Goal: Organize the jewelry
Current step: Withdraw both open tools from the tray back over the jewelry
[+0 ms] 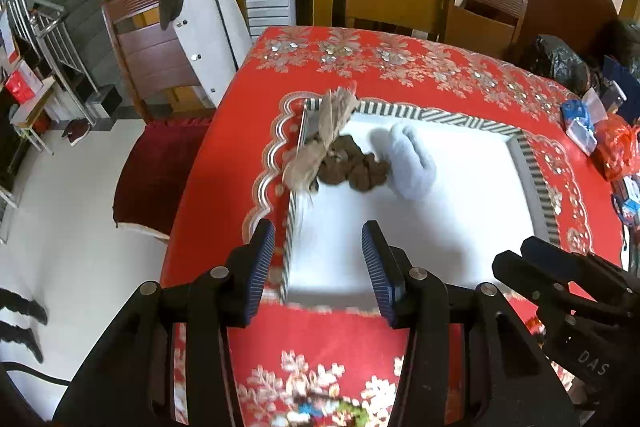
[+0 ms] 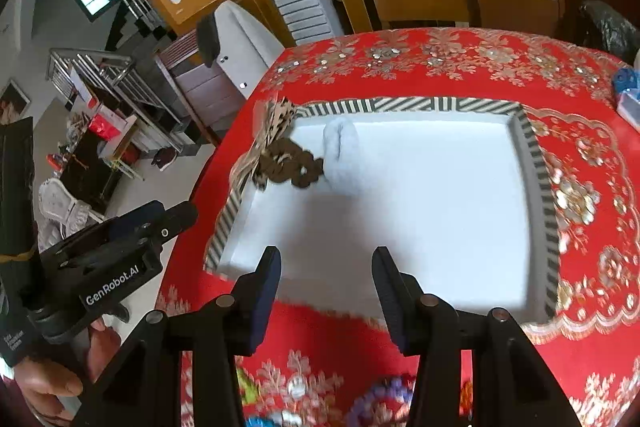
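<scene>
While both the left gripper [image 1: 318,267] and right gripper [image 2: 326,291] hover open and empty, the hair ties [image 1: 352,167] bunched in the tray's [image 2: 536,187] far-left corner could snag together if grabbed carelessly.

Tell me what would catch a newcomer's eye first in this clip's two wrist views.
The white tray with its black-and-white striped rim stands out on the red sequinned tablecloth. In the tray's far left corner lie a brown scrunchie, a pale blue scrunchie beside it, and a beige patterned bow draped over the rim. Both the left gripper and the right gripper hover open and empty at the near edge.
</scene>
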Demonstrator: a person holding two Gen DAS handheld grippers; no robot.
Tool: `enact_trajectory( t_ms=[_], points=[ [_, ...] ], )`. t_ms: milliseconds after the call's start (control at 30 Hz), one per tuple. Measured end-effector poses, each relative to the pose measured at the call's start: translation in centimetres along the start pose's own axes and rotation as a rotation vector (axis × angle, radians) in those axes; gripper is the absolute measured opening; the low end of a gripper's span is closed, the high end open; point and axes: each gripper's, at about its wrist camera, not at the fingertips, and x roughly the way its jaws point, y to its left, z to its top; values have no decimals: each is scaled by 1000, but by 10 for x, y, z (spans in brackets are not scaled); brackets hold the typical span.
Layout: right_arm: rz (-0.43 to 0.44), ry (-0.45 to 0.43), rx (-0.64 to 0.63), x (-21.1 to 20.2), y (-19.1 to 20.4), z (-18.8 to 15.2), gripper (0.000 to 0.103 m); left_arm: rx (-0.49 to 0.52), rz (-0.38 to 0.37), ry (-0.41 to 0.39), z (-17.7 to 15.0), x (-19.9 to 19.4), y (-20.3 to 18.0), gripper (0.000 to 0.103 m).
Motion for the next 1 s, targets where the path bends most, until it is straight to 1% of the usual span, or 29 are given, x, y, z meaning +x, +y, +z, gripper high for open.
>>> enact_trajectory(
  t_ms=[200, 367, 467, 767, 1000],
  points=[
    [-9, 13, -16, -23, -3, -35, 46, 7, 8, 7, -31, -20, -7, 45],
    [-16, 14, -18, -44, -4, -61, 48, 7, -9, 18, -57, -36, -13, 45],
    [-14, 15, -22, -53, -5, -72, 57, 6, -5, 13, -69, -46, -13, 45],
    [-17, 7, -54, -77, 1, -101, 57, -17, 18, -5, -98, -73, -14, 45],
    [-23, -4, -63, -91, 0, -118, 57, -21, 18, -17, -116, -88, -16, 45]
  ],
)
